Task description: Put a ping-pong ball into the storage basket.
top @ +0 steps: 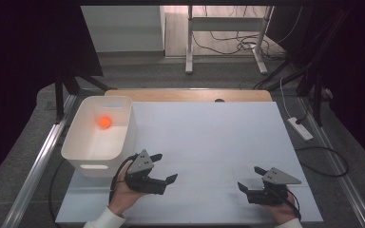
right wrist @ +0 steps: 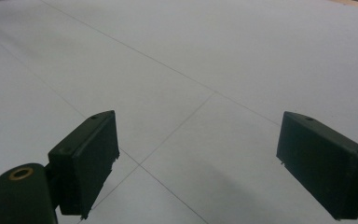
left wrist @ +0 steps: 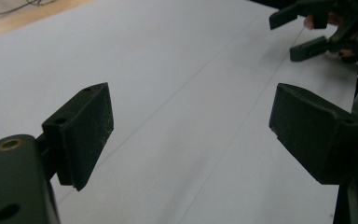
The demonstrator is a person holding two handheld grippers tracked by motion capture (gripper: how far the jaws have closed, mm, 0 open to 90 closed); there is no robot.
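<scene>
Both hands rest low at six o'clock, left gripper and right gripper spread empty, while orange ball already sits in white bin at ten o'clock.

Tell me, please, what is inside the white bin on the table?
Inside the white bin lies one orange ball, toward its far end. The rest of the floor looks bare; the near wall hides the strip just behind it.
</scene>
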